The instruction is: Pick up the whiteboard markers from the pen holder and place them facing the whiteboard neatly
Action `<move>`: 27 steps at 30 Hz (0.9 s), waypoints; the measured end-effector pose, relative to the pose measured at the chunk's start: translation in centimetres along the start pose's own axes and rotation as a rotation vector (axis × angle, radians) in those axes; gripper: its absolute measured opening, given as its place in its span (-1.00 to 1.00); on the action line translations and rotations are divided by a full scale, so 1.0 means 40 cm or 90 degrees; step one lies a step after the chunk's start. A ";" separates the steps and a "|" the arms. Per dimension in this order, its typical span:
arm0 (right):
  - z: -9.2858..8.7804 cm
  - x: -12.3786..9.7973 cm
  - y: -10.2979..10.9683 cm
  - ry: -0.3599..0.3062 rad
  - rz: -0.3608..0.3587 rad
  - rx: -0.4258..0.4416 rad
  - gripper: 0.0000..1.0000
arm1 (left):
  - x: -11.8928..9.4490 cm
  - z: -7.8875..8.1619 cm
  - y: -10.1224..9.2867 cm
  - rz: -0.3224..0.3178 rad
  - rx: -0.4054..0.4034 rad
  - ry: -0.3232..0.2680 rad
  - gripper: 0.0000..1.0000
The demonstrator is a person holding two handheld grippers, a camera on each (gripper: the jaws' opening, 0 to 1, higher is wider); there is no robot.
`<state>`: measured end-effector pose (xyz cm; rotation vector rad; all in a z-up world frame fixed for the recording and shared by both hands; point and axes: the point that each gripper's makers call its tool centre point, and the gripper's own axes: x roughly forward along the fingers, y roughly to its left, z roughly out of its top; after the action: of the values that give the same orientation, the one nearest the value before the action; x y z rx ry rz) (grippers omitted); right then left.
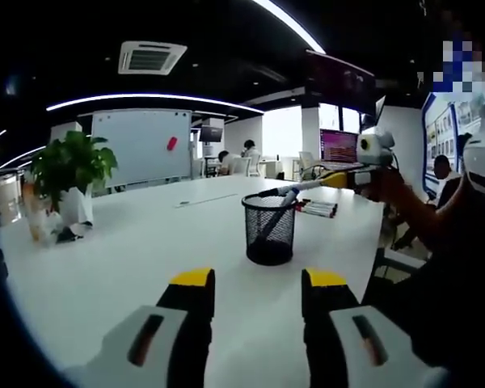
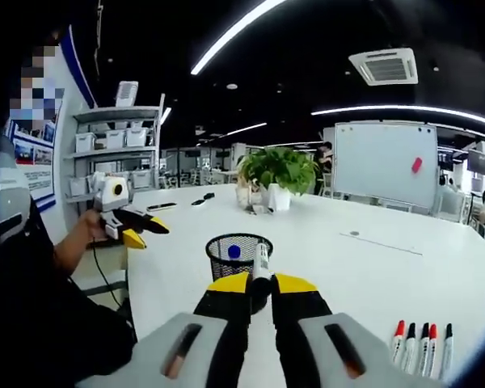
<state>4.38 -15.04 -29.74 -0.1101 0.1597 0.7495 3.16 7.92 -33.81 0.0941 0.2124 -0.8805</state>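
White office table (image 2: 372,267), whiteboard (image 2: 384,172) beyond: my right gripper (image 2: 261,284) pinches a marker (image 2: 260,265) just above the mesh pen holder (image 2: 238,253) (left gripper (image 1: 257,284) wide, idle), five markers (image 2: 423,346) already rowed; a slack pinch could tilt it and scatter them.

Five capped whiteboard markers (image 2: 423,346) lying in a row, one black mesh pen holder (image 2: 238,254), one potted green plant (image 2: 281,173), one whiteboard (image 2: 383,162) standing.
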 end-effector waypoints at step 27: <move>0.061 -0.071 -0.061 -0.062 -0.080 0.001 -0.75 | -0.007 0.009 0.000 0.004 -0.002 -0.008 -0.11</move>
<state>4.24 -18.33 -26.71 -0.0806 0.0599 0.6285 3.04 8.08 -33.39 0.0867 0.2010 -0.8743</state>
